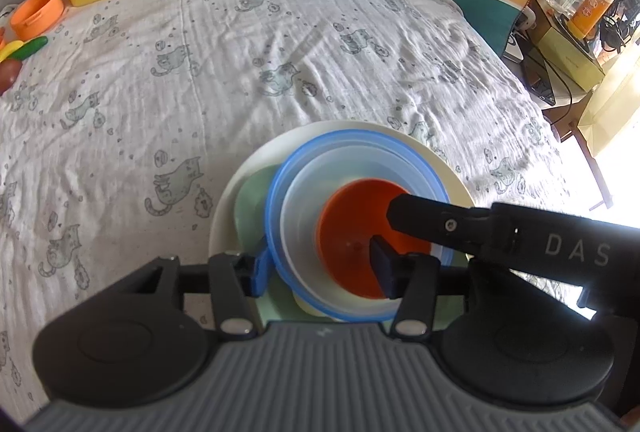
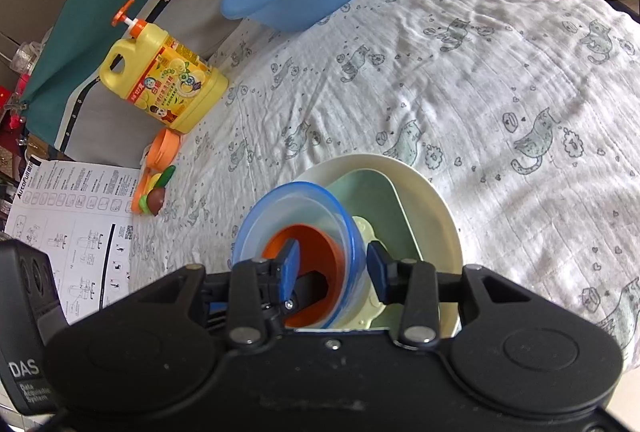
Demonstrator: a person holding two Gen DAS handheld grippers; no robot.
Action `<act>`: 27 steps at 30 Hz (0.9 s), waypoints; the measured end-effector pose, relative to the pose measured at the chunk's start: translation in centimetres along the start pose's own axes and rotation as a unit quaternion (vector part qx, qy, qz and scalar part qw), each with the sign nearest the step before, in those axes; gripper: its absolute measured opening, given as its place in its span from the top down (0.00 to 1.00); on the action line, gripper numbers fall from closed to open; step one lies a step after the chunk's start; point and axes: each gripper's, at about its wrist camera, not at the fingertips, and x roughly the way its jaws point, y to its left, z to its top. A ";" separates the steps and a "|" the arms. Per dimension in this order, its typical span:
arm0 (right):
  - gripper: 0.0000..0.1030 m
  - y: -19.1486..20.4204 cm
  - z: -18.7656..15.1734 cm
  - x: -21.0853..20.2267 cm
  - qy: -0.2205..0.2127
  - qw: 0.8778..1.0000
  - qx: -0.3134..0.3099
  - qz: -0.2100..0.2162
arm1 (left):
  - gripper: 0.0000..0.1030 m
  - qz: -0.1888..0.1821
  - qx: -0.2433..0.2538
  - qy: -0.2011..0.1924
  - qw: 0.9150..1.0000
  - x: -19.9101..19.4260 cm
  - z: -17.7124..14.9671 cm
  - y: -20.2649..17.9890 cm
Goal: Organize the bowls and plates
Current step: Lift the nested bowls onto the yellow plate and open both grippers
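On the bed w/ the cat-print white quilt (image 1: 280, 43), a nested stack sits near the front edge: a wide cream round plate (image 1: 240, 183) at the bottom, a pale green squarish dish (image 2: 372, 199) on it, then a clear plastic bowl with a blue rim (image 1: 296, 191), and a small orange plastic bowl (image 1: 344, 232) inside that. The left gripper (image 1: 320, 272) straddles the near wall of the clear bowl, one pad outside, one inside the orange bowl; its jaws are spread and I see no pad pressing, so no grip. The right gripper (image 2: 334, 268) brackets the bowls' right-hand walls, one pad inside the orange bowl, one outside the blue rim; whether it's pinching I can't tell. Judgement: the bowls look light, thin, slick plastic, stiff enough but prone to sliding or lifting together. Best hold is probably across a rim wall, squarely, w/ the stack steadied.
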 end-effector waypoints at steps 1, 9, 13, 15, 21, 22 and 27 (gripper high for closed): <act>0.62 0.0 0.0 0.0 0.000 1.000 0.000 -0.001 | 0.52 0.000 0.000 0.000 1.000 0.0 0.0 0.0; 0.55 0.4 -0.1 -0.1 0.002 1.000 -0.006 -0.009 | 0.43 -0.005 0.006 -0.004 1.000 -0.6 -0.5 0.2; 0.02 0.9 -0.2 -1.1 -0.017 1.000 -0.017 -0.020 | 0.02 0.023 0.033 -0.049 0.998 -2.6 -0.8 -0.1; 0.00 1.1 -0.2 -1.9 -0.033 0.999 -0.023 -0.026 | 0.00 0.042 0.050 -0.079 0.995 -4.0 -1.0 -0.1; 0.00 0.4 -0.4 -3.5 -0.050 0.998 -0.003 -0.034 | 0.00 0.046 0.056 -0.109 0.991 -6.8 -2.0 1.4; 0.00 0.3 -0.7 -3.8 -0.055 0.998 -0.003 -0.034 | 0.00 0.043 0.055 -0.114 0.991 -7.2 -2.4 1.7; 0.00 0.6 -1.8 -4.9 -0.069 0.996 -0.033 -0.036 | 0.00 0.036 0.036 -0.123 0.991 -8.5 -3.9 3.3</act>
